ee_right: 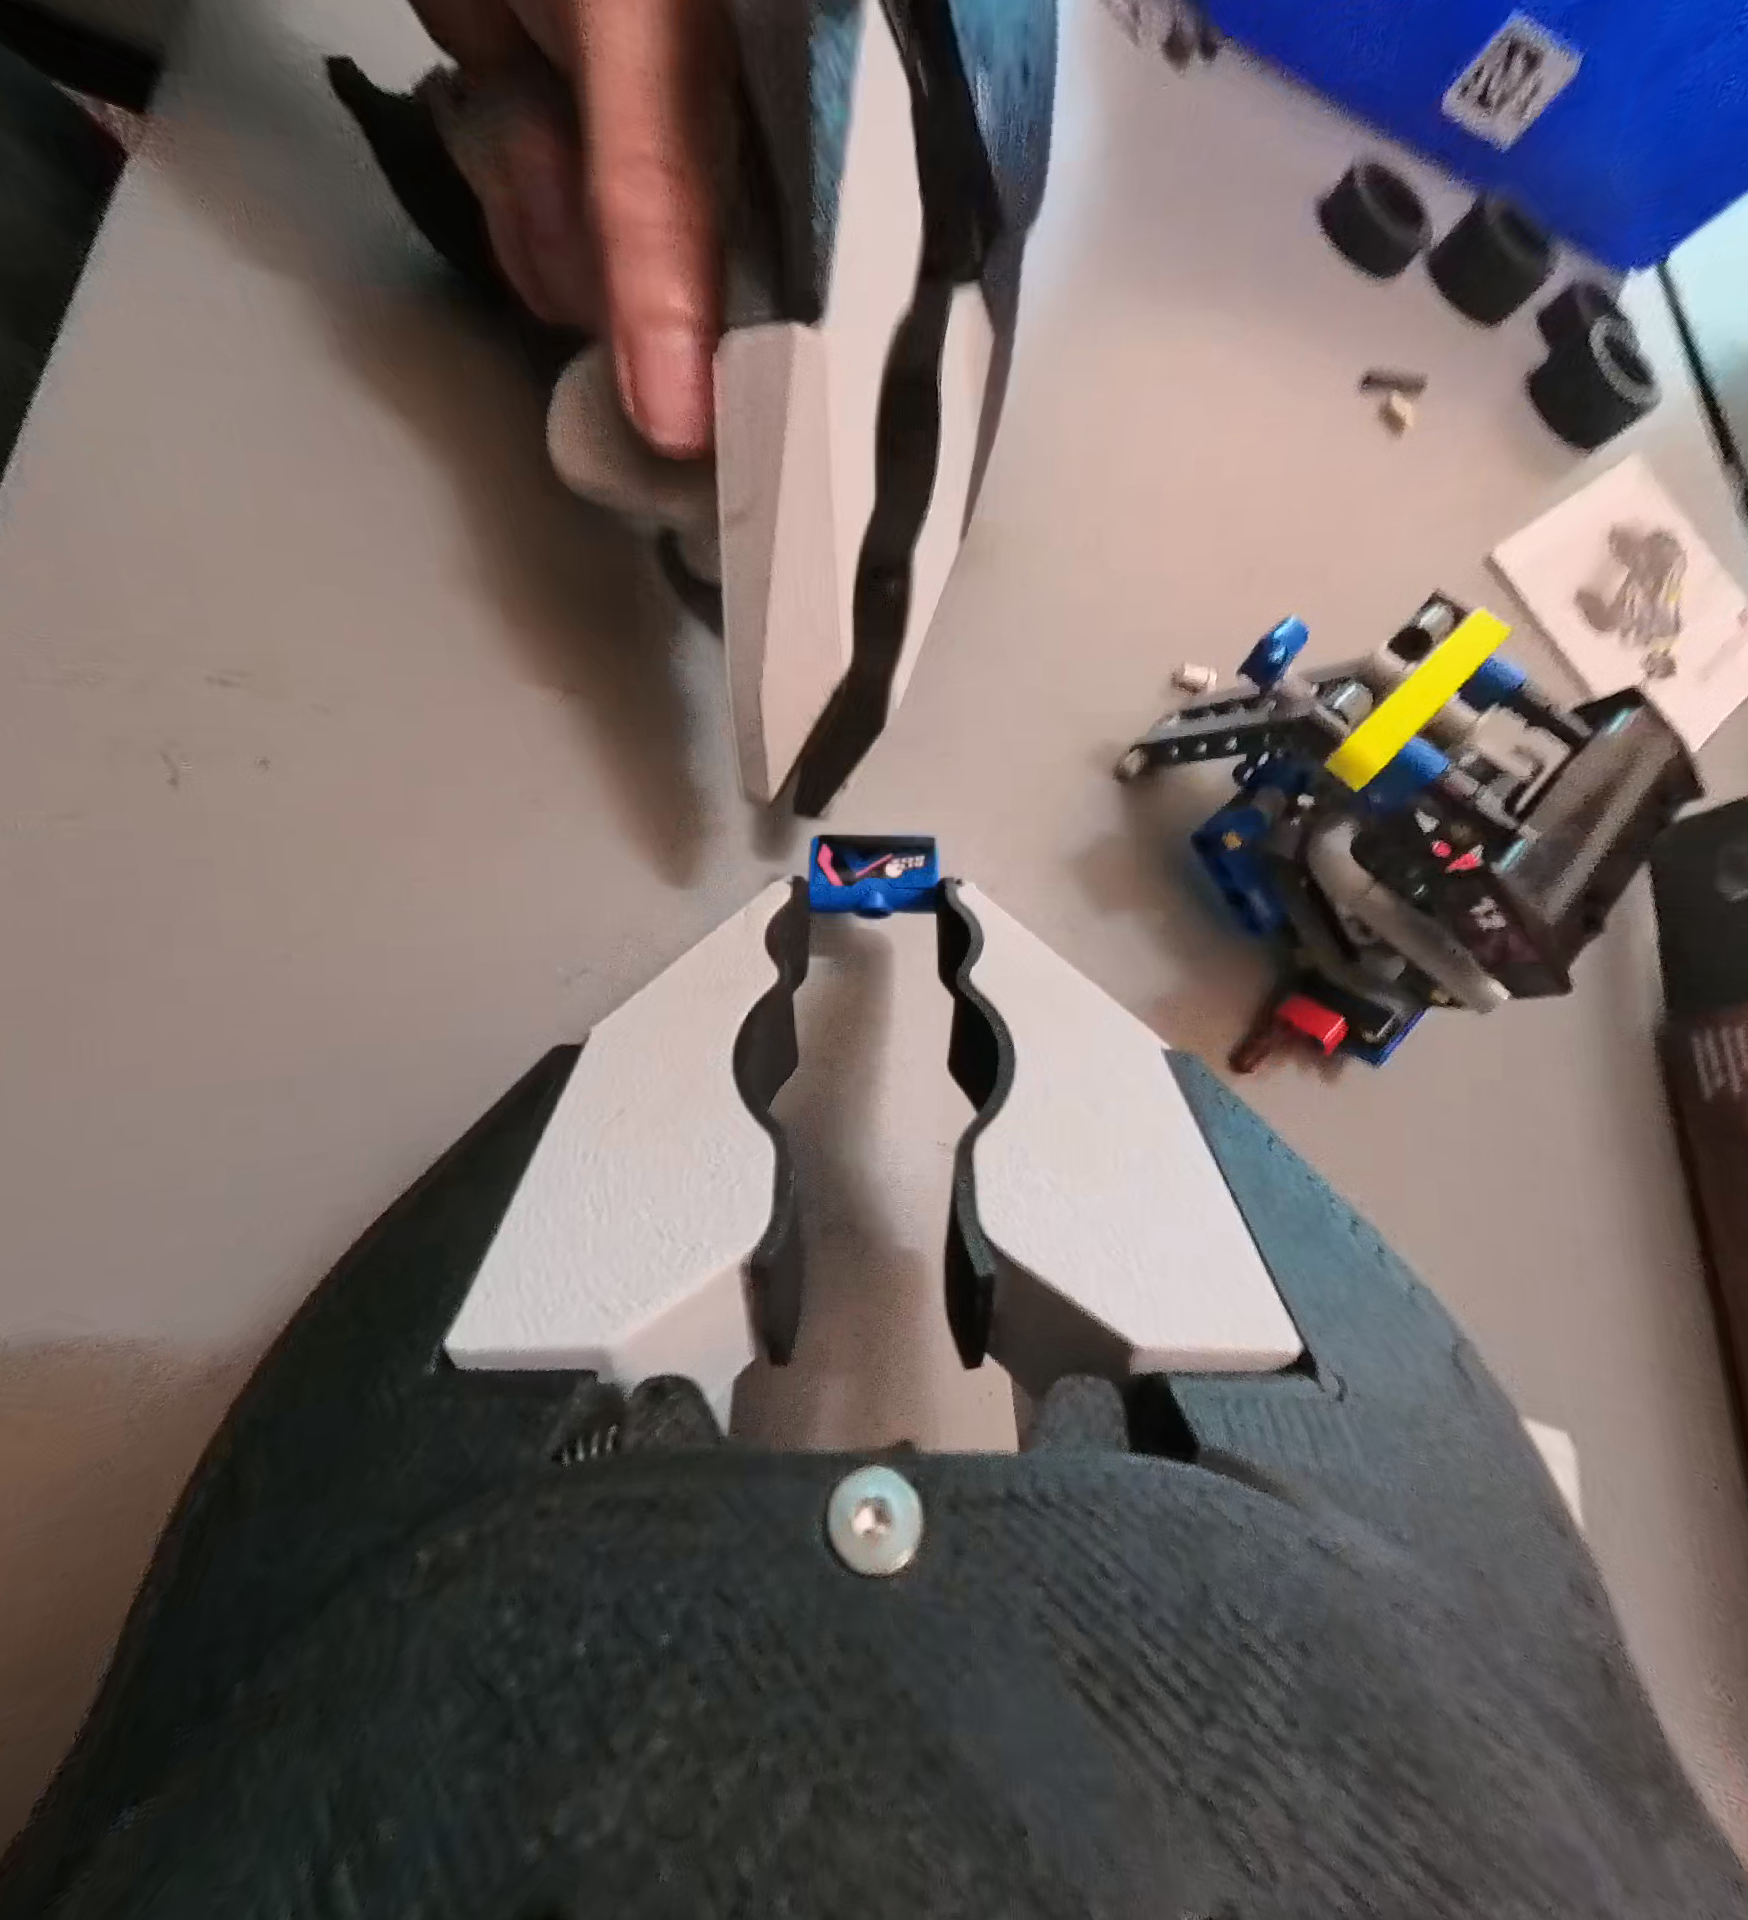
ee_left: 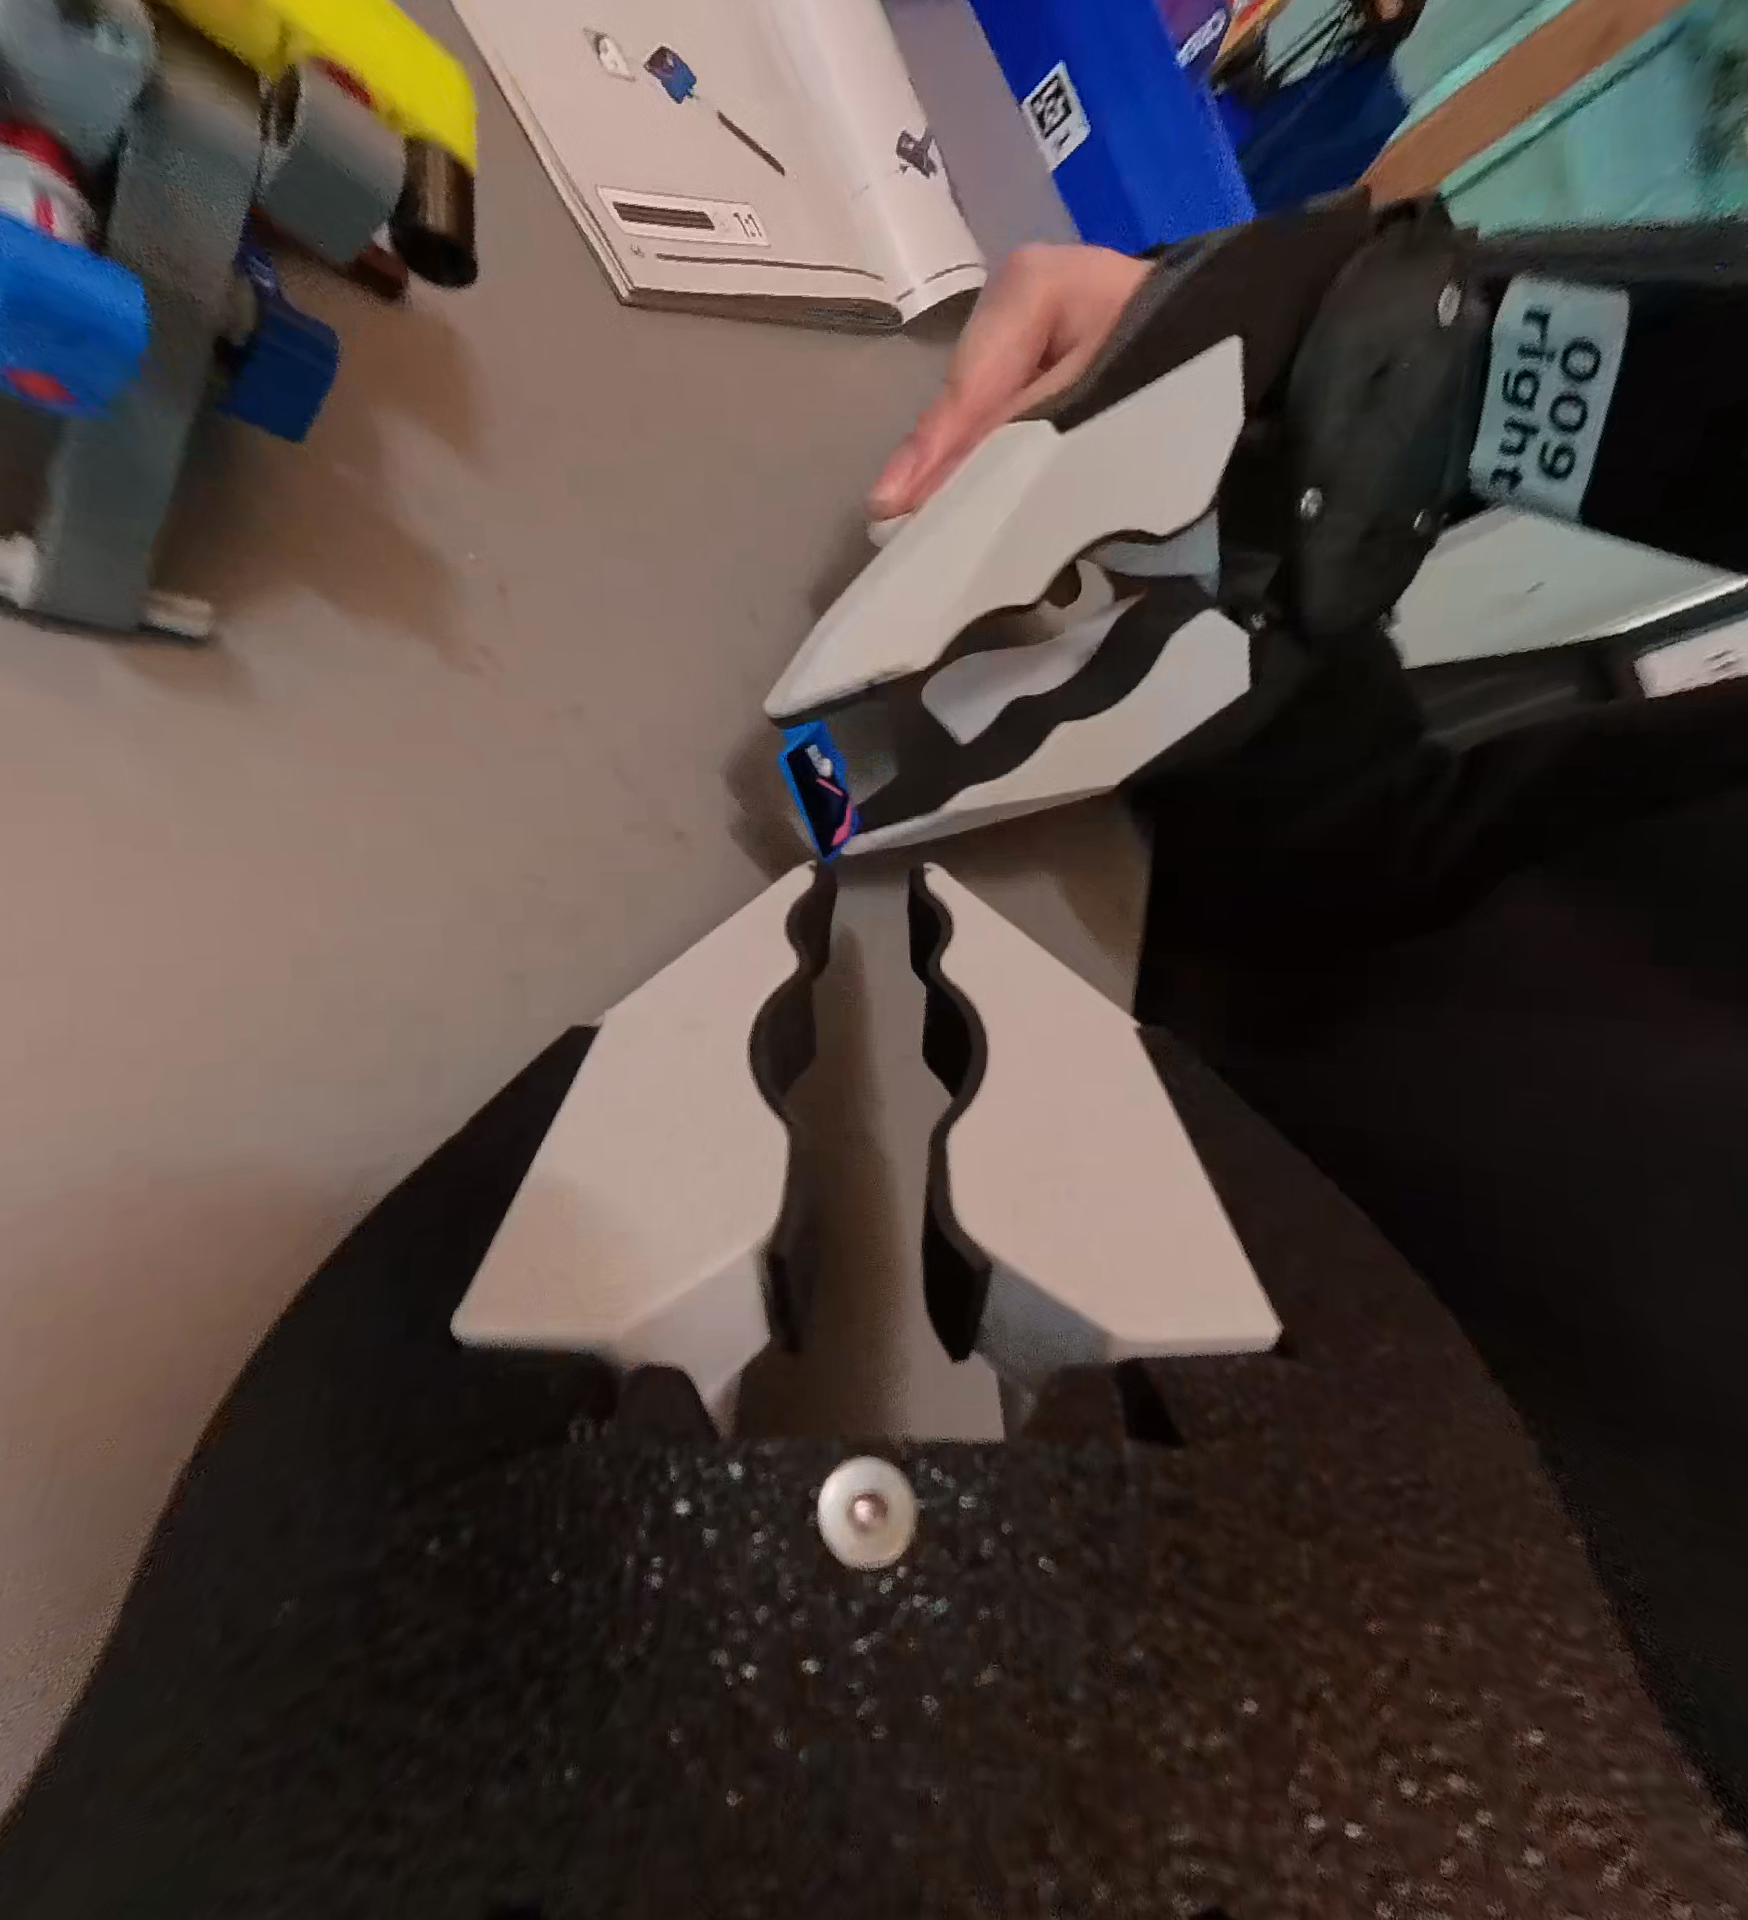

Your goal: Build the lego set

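Note:
My right gripper (ee_right: 872, 885) is shut on a small blue Lego piece (ee_right: 875, 875) with a printed sticker and holds it by its ends, just above the table. In the left wrist view the same piece (ee_left: 816, 792) sits between the right gripper's tips, directly in front of my left gripper (ee_left: 870, 873). The left gripper is empty, its jaws a narrow gap apart, and its tips nearly touch the piece. From the right wrist view the left gripper (ee_right: 787, 800) points down at the piece from above. The partly built grey, blue and yellow model (ee_right: 1421, 831) lies off to the right, apart from both grippers.
The model also shows at top left in the left wrist view (ee_left: 91, 343). An open instruction booklet (ee_left: 745, 156) and a blue box (ee_left: 1109, 114) lie at the far side. Three black tyres (ee_right: 1493, 260), small loose pins (ee_right: 1395, 390) and a dark box (ee_right: 1743, 935) lie to the right. Less than 4 cm separates the two grippers' tips.

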The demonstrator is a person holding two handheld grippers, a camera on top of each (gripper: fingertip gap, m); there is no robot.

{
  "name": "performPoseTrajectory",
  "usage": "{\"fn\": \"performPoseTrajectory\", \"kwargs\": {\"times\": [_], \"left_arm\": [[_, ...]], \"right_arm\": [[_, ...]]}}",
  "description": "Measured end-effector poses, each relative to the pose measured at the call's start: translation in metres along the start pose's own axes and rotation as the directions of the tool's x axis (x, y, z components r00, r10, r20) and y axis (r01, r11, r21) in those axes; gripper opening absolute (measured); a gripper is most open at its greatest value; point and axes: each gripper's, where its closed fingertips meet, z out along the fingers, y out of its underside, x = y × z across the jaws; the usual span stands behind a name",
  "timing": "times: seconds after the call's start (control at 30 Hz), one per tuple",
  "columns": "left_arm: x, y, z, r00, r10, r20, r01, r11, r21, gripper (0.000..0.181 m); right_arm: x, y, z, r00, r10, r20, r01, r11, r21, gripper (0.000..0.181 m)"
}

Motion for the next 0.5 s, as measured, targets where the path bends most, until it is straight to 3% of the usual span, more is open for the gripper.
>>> {"fn": "performPoseTrajectory", "kwargs": {"times": [0.2,0.5], "left_arm": [[-0.025,-0.014,-0.030,0.950,0.239,0.204,-0.246,0.969,0.012,0.015],[-0.050,-0.026,-0.096,0.898,0.273,0.344,-0.326,0.940,0.104,0.011]], "right_arm": [[0.005,0.002,0.016,0.986,0.167,0.010,-0.166,0.985,-0.052,0.023],[0.004,-0.010,0.035,0.957,0.279,0.081,-0.277,0.960,-0.035,0.025]]}}
